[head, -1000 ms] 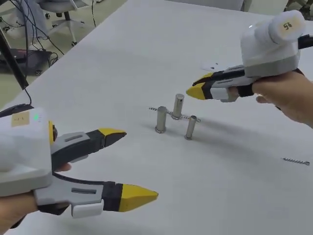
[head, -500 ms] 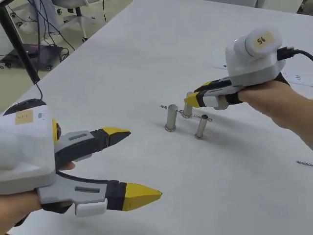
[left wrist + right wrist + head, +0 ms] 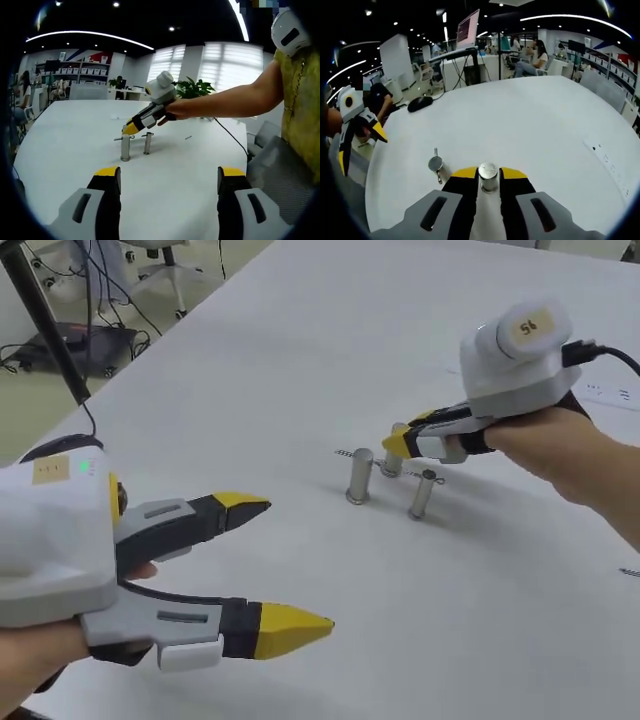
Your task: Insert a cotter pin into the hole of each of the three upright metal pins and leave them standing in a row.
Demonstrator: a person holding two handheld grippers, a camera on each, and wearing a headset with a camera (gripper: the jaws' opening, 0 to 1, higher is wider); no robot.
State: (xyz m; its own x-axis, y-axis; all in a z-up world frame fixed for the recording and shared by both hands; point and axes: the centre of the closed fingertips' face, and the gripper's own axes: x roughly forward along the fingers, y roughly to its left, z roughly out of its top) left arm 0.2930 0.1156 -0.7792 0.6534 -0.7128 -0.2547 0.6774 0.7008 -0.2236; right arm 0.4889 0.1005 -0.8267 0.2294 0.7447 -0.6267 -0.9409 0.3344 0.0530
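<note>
Three upright metal pins stand close together mid-table: a front-left pin (image 3: 360,477), a front-right pin (image 3: 422,493) and a rear pin (image 3: 392,464). A thin cotter pin (image 3: 345,453) sticks out near the rear pin, and a ring end shows at the front-right pin's top. My right gripper (image 3: 399,445) is down at the rear pin (image 3: 488,176), with its yellow jaws shut against both sides. A neighbouring pin (image 3: 436,163) stands just to the left. My left gripper (image 3: 285,565) hovers open near the table's front, well short of the pins (image 3: 125,148).
A loose cotter pin (image 3: 188,137) lies on the white table (image 3: 250,360) to the right of the group. A power strip (image 3: 610,160) rests on the table's far side. The table's left edge drops to a floor with cables and chairs (image 3: 90,300).
My right gripper has come down and in from above the group to the rear pin. The left gripper stays open in place; the head view has shifted slightly.
</note>
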